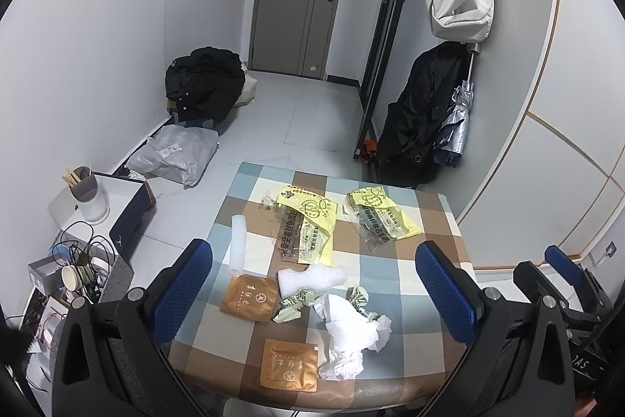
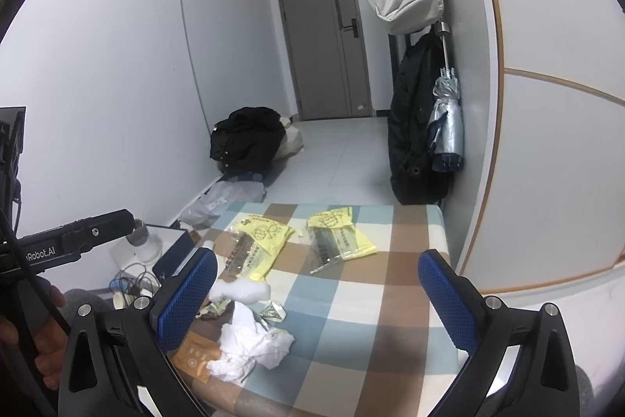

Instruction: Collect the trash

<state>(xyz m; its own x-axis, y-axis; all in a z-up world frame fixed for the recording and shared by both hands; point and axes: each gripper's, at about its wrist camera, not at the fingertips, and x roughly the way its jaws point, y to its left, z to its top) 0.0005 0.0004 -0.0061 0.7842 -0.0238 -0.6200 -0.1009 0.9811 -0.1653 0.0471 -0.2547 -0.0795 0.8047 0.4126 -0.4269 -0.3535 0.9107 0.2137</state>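
Nothing collected yet: wrappers [image 1: 308, 221], tissue [image 1: 351, 331], packets [image 1: 289, 364] all on table [image 1: 425, 299]; our fingers apart, holding nothing.

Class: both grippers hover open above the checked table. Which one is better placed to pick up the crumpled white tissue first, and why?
Probably left. The left gripper frames the crumpled white tissue between its fingers, whereas the right gripper has it off beside its left finger.
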